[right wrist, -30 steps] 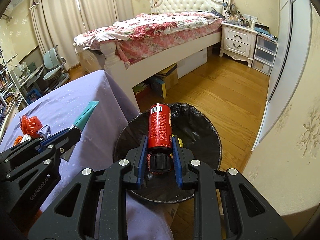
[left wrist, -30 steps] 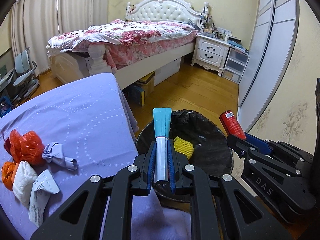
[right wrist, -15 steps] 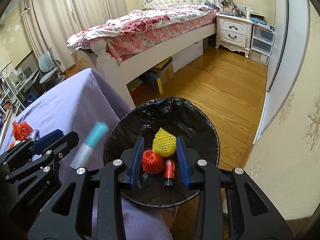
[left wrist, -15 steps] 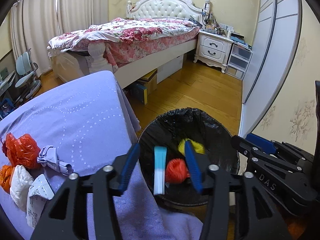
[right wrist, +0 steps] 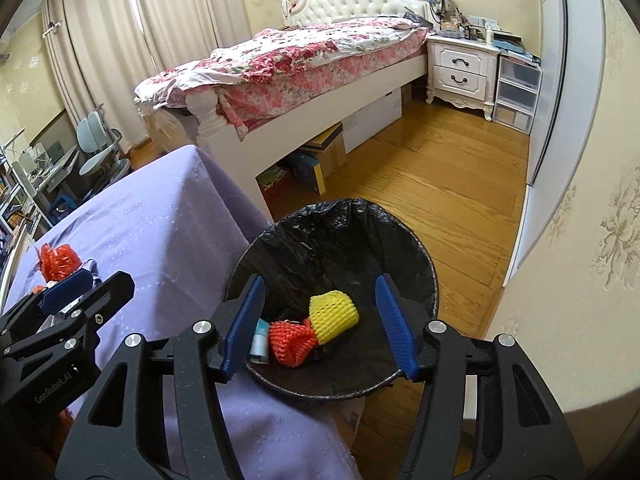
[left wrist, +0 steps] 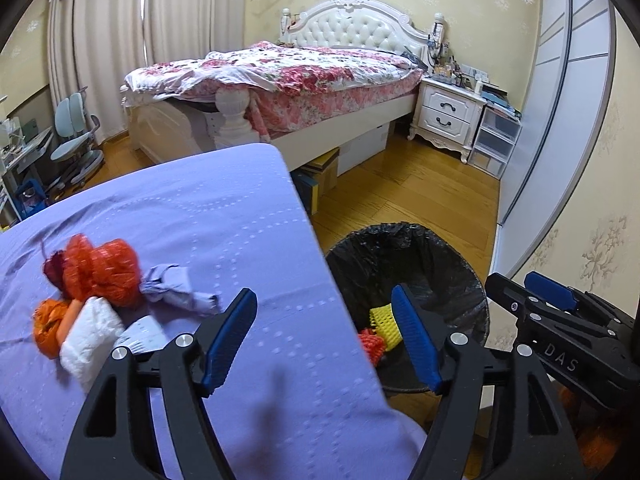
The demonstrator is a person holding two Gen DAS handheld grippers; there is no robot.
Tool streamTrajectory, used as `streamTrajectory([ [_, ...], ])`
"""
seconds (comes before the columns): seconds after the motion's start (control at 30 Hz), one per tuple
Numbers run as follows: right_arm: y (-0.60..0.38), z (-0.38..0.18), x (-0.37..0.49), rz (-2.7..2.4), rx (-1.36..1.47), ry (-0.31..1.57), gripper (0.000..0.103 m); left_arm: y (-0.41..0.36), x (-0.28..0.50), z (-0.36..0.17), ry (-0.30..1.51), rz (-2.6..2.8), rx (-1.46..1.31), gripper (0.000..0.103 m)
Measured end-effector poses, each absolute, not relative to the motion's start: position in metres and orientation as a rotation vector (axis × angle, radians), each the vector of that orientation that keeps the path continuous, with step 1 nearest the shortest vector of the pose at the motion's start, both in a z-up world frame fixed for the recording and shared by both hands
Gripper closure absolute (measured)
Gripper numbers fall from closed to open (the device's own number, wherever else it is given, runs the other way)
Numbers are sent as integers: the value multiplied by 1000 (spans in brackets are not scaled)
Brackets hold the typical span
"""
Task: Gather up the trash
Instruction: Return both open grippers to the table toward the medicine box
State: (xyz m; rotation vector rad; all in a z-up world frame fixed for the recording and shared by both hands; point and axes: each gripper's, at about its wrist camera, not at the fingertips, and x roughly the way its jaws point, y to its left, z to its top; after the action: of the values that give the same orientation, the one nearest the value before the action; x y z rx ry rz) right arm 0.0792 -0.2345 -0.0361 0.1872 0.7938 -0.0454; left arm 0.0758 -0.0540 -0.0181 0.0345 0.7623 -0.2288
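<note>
One purple-clothed table [left wrist: 224,216]; one black-lined trash bin [right wrist: 400,240] just beside it, holding yellow foam net [right wrist: 334,312], orange net [right wrist: 290,340] (teal tube partly hidden); uncollected trash pile [left wrist: 96,292] on table; left gripper [left wrist: 324,340], right gripper [right wrist: 320,322], jaws spread, empty.

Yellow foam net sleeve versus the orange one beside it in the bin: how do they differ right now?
The yellow foam net sleeve looks bulkier and holds a squarish tube shape; the orange foam net sleeve looks smaller, crumpled and folded on itself. The yellow one lies nearer the middle of the black-lined trash bin, the orange one left of it, next to a pale blue tube. They touch. Both are mesh fruit netting, already binned.
</note>
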Motion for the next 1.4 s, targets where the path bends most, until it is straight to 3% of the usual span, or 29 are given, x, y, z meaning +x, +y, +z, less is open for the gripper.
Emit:
streamTrajectory([
  [1.0, -38, -35, 50, 280, 8, 878, 42, 163, 3, -31, 799, 176, -89, 33],
  [1.4, 35, -46, 56, 304, -70, 903, 42, 203, -10, -38, 805, 243, -146, 33],
])
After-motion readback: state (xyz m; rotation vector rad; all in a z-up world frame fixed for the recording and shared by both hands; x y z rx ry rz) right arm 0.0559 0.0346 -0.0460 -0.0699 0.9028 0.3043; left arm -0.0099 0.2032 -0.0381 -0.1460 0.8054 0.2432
